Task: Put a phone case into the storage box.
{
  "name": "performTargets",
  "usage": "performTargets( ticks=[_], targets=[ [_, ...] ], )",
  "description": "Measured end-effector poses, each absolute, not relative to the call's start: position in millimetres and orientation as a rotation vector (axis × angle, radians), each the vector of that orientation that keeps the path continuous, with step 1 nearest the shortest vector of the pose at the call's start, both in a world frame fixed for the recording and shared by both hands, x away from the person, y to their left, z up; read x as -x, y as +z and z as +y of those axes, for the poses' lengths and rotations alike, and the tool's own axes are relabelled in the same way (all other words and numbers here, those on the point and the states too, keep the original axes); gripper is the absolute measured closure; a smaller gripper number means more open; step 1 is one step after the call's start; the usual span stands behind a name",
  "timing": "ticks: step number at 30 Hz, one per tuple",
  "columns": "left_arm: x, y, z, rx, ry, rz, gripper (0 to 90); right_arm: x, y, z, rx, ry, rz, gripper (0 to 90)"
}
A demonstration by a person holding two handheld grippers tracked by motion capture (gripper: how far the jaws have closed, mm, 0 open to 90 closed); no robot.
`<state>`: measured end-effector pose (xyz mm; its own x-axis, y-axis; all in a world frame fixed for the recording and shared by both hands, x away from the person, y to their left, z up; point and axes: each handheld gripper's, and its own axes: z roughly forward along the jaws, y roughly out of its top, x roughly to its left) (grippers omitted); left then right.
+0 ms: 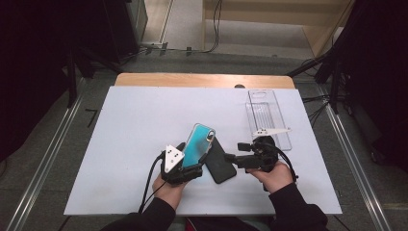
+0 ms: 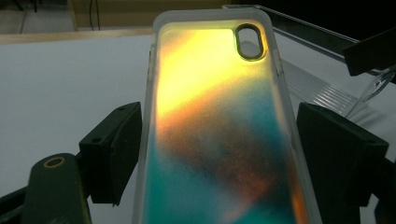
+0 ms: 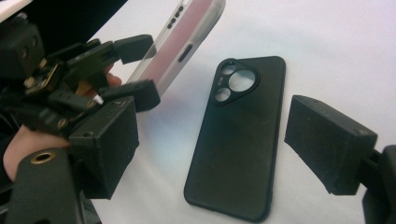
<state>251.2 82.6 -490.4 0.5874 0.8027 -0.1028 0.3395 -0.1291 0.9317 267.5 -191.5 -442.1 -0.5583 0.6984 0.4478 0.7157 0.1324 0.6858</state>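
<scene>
I note the white table (image 1: 130, 139) carrying a clear plastic tray (image 1: 266, 113) at its far right. A black phone (image 3: 238, 140) lies flat between my right gripper's (image 3: 212, 149) wide-open, empty fingers. My left gripper (image 2: 219, 149) clamps an iridescent phone case (image 2: 219, 116), tilted just beside the phone.

One translucent teal-and-orange iridescent phone case (image 1: 198, 143), one matte black phone (image 1: 220, 161), one clear ribbed plastic tray (image 1: 265, 115), two hand-held tools, one white tabletop (image 1: 125, 130).

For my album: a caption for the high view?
Left gripper lifts a teal case beside a black phone.
</scene>
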Motion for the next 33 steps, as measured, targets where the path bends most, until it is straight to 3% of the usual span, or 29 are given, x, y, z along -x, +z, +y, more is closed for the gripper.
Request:
performTargets(
  ticks=[27, 33],
  targets=[
    [-235.9, -491.3, 83.1, -1.616, 0.534, 0.924, 17.3, -300.6, -428.5, -159.6, 1.469, -1.53, -2.191, 15.9],
    [-235.2, -490.7, 83.9, -1.598, 0.471, 0.971, 17.3, -308.6, -434.8, -147.9, 1.503, -1.516, -2.19, 24.3]
  ],
)
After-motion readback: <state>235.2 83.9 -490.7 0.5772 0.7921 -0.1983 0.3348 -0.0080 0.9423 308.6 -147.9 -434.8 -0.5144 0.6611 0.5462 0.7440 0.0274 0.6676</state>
